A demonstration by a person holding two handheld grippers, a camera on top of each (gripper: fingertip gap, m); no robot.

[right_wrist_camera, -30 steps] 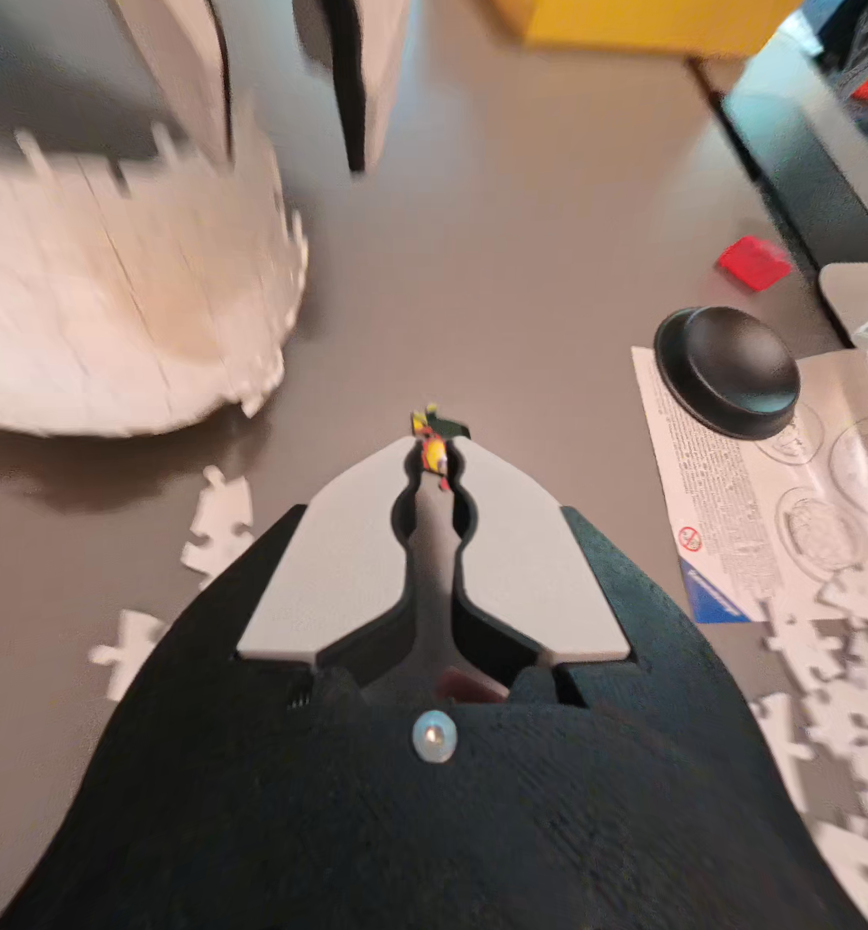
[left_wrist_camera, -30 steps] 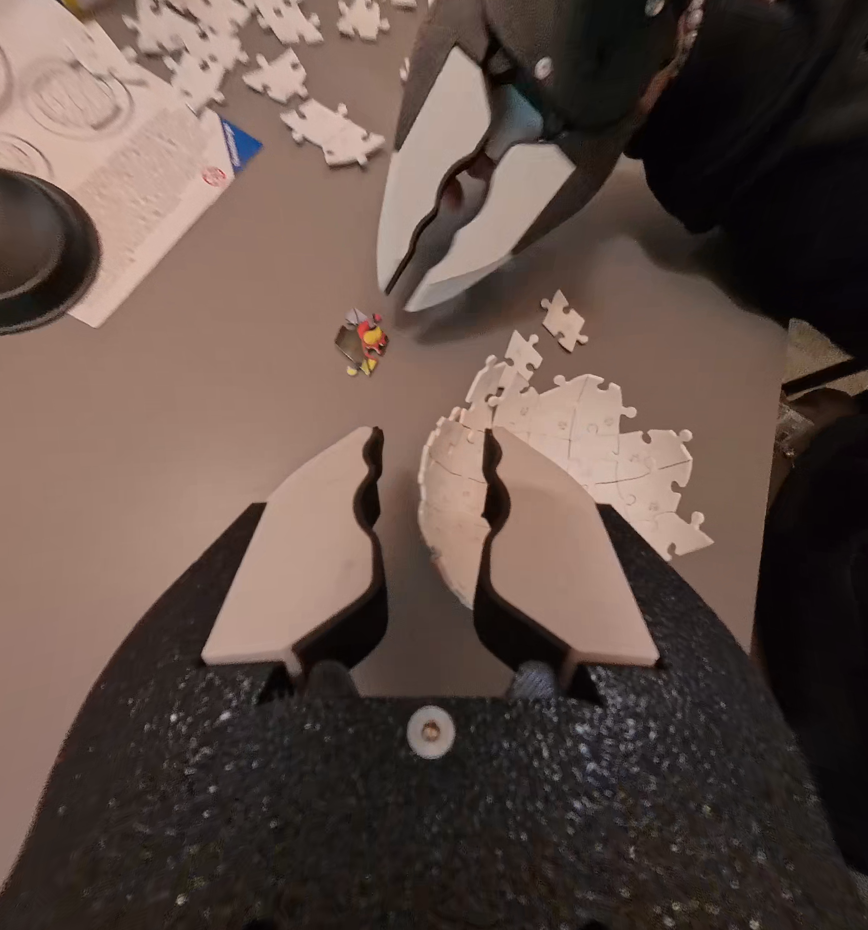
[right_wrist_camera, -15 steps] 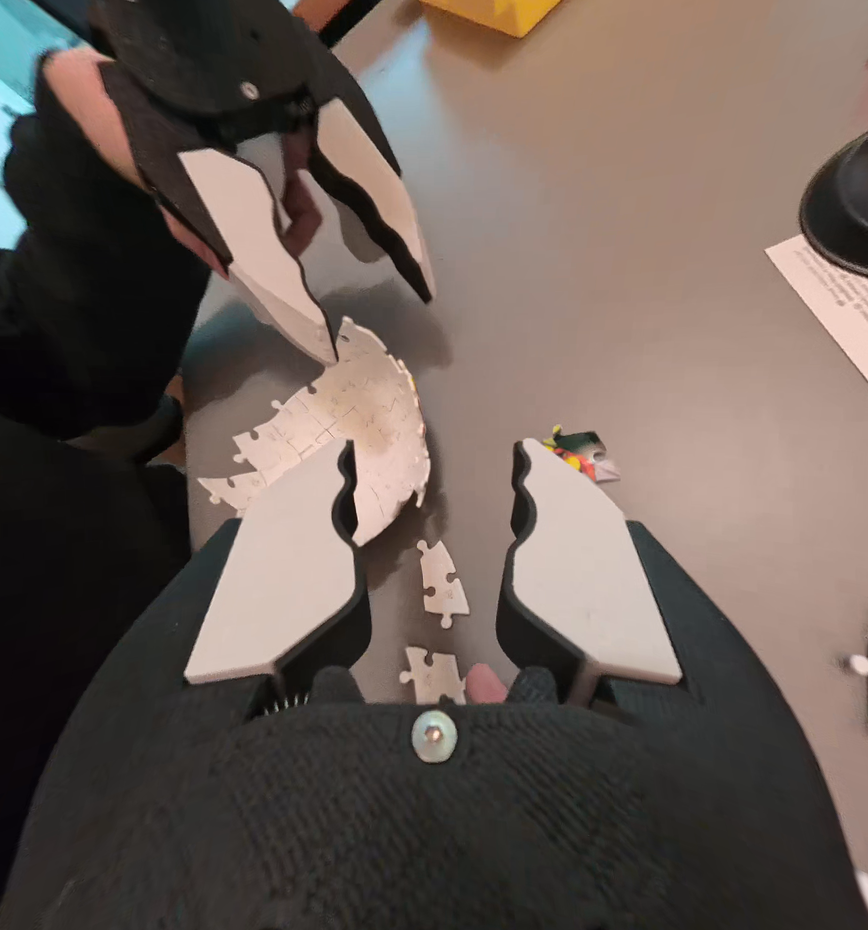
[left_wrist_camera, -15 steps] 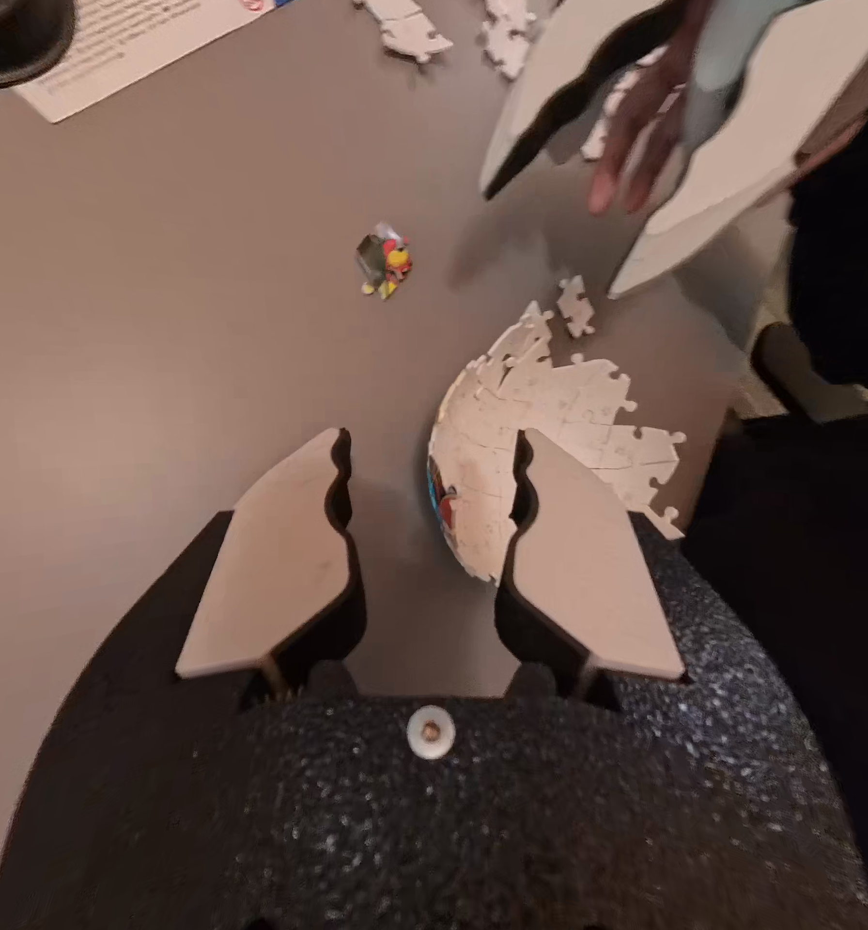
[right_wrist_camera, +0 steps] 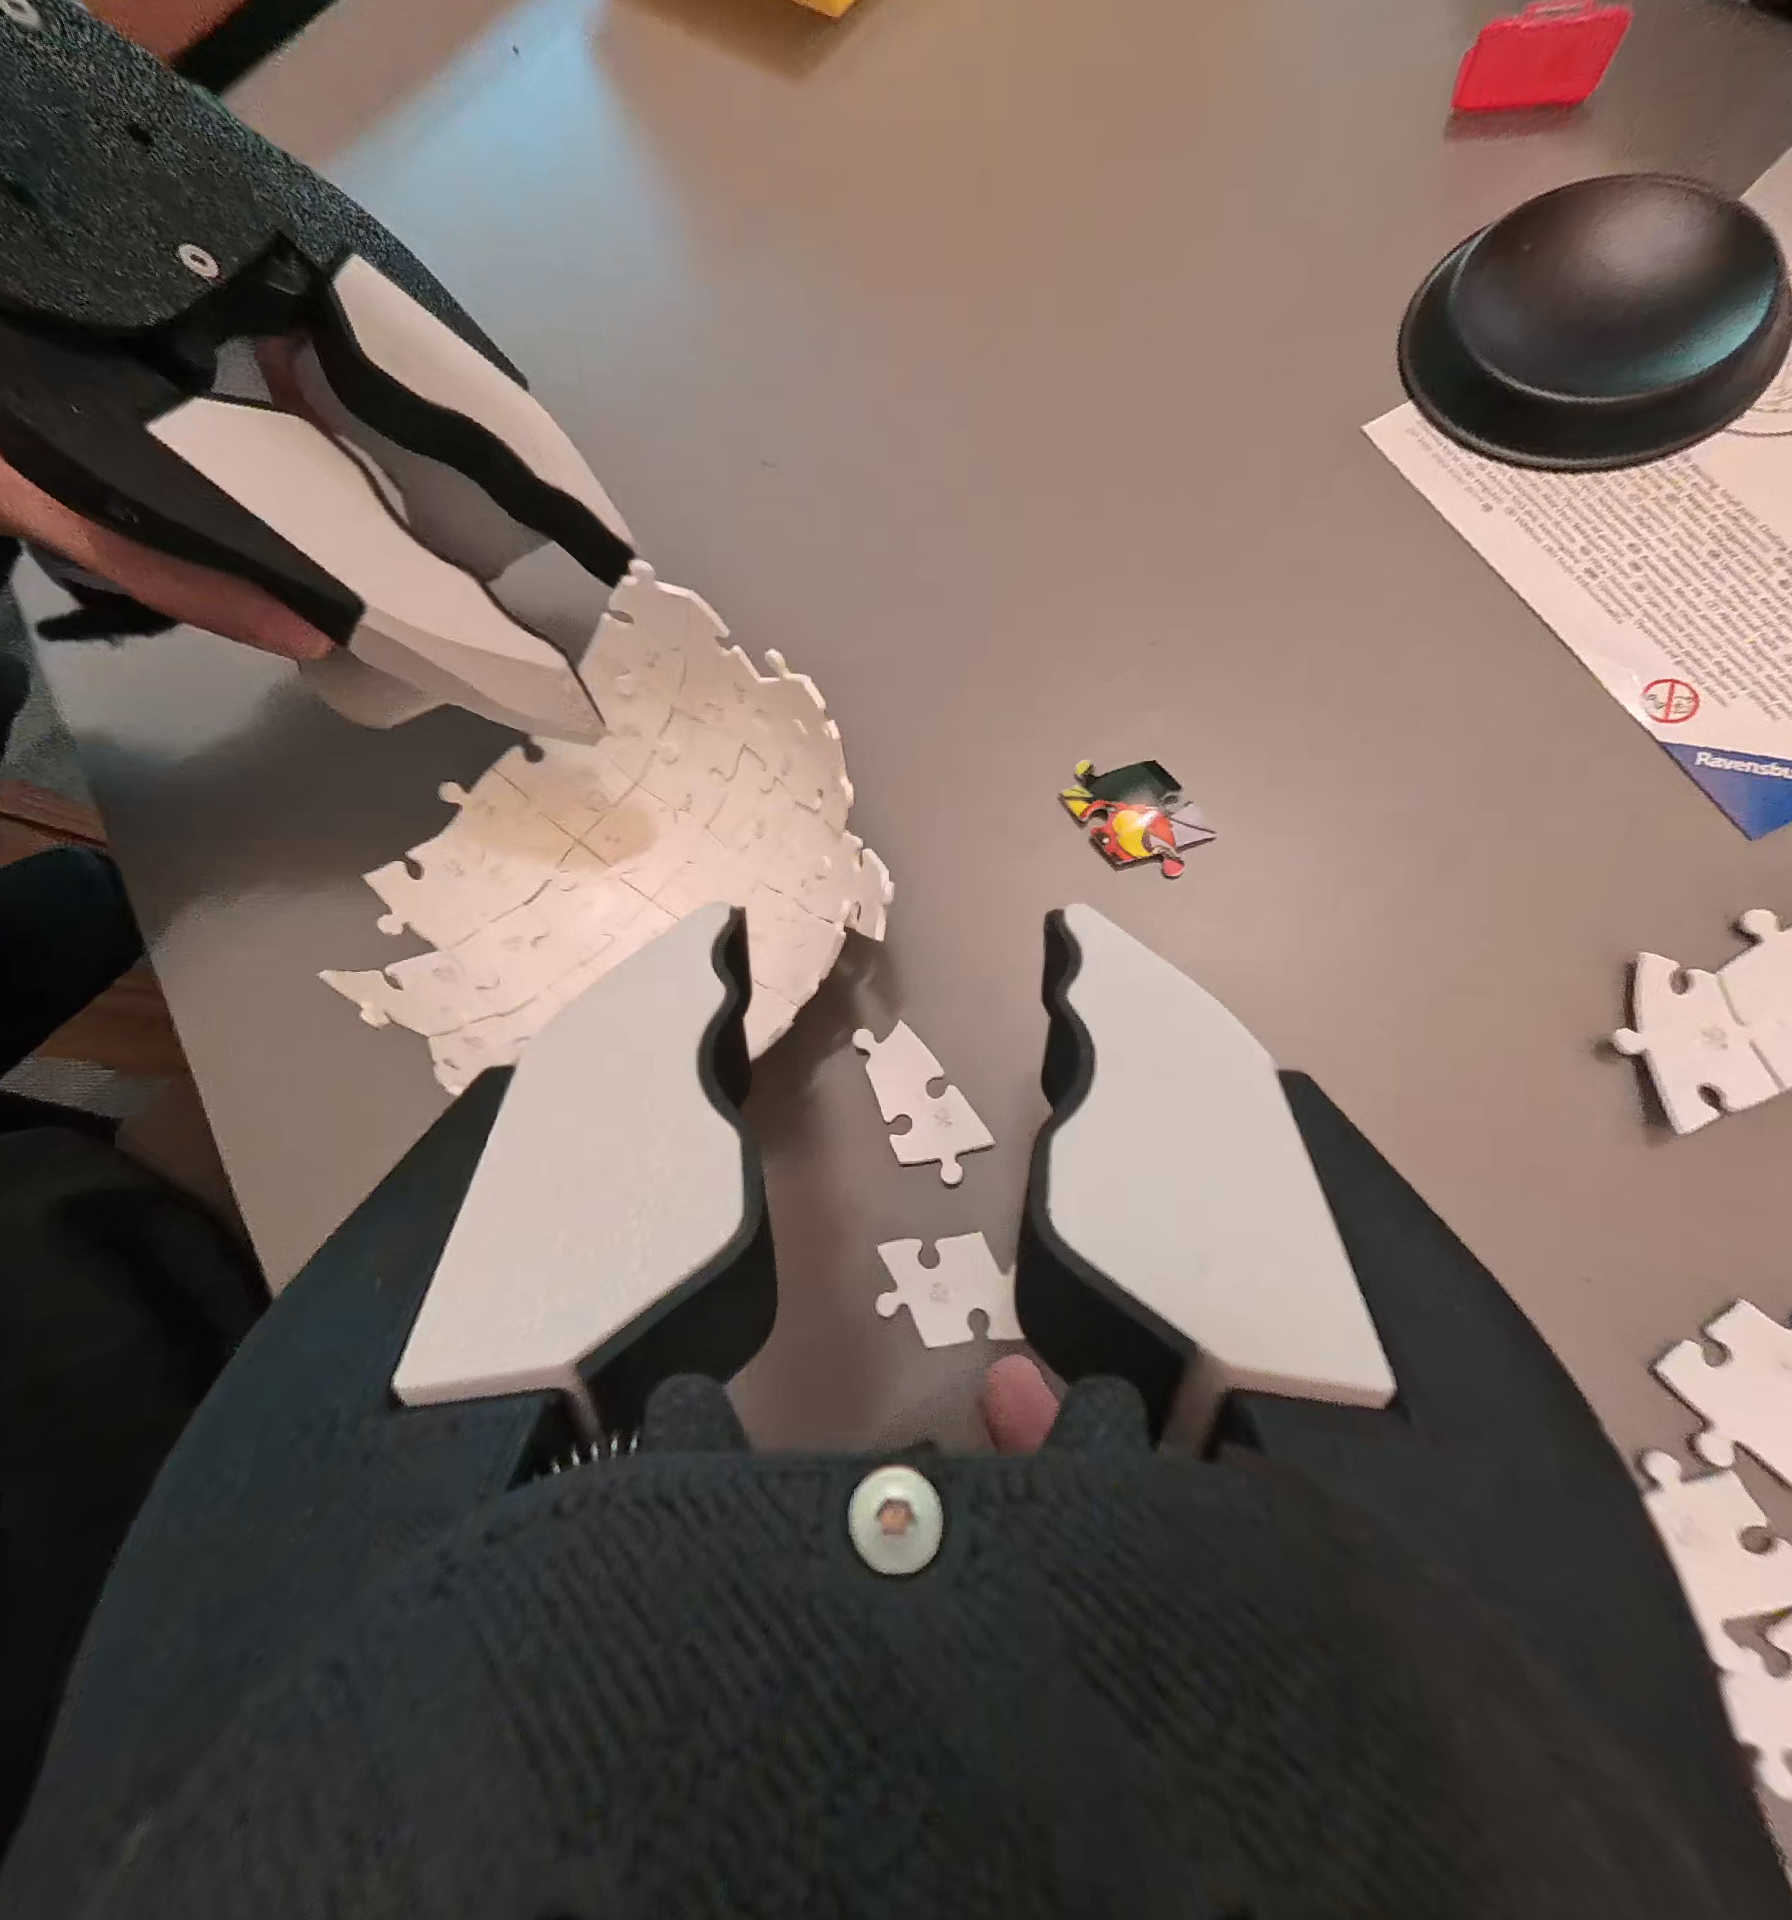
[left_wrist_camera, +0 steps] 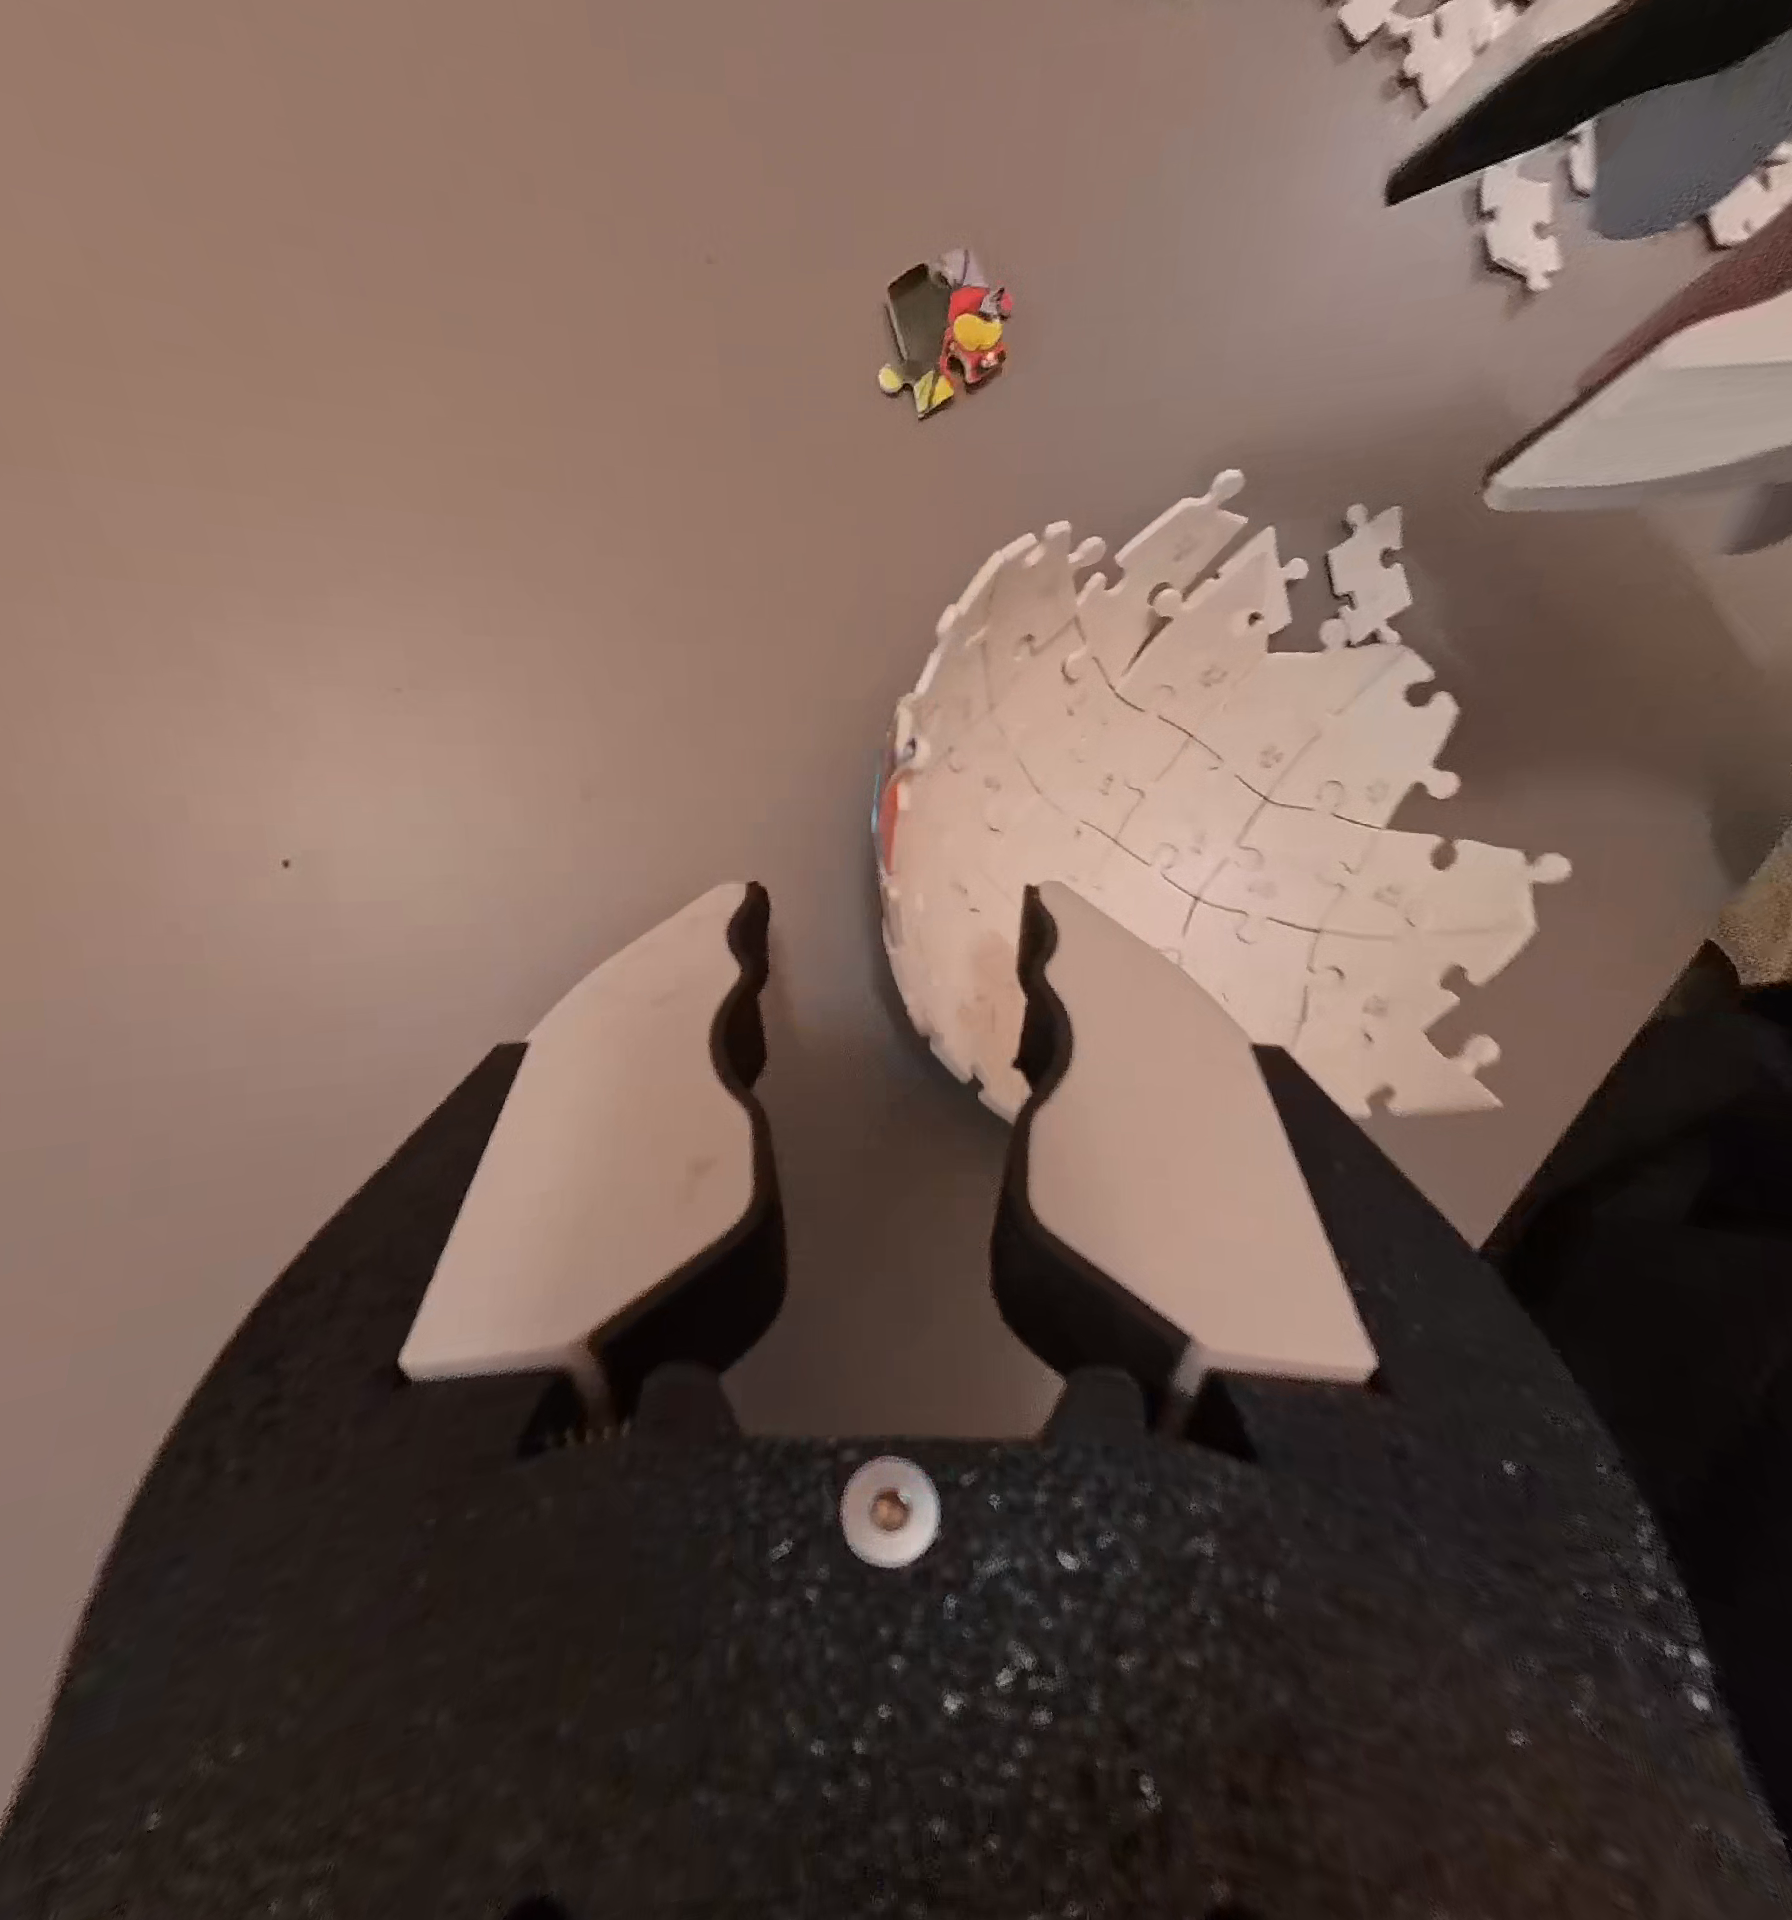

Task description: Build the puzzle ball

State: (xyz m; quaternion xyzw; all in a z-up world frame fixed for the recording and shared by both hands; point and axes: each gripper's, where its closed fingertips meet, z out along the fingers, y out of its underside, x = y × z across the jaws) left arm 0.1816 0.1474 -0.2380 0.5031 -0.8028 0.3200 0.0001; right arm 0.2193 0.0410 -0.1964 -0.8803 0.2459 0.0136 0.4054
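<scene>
White, curved puzzle shell [right_wrist_camera: 622, 831] is resting hollow-side up near the worktop's [left_wrist_camera: 352, 623] edge. Left gripper [right_wrist_camera: 585, 665] is touching its rim, gaping and empty, probably to steady it. Right gripper [right_wrist_camera: 892, 925] is hovering wide above loose pieces [right_wrist_camera: 928, 1091], likely choosing one.
</scene>
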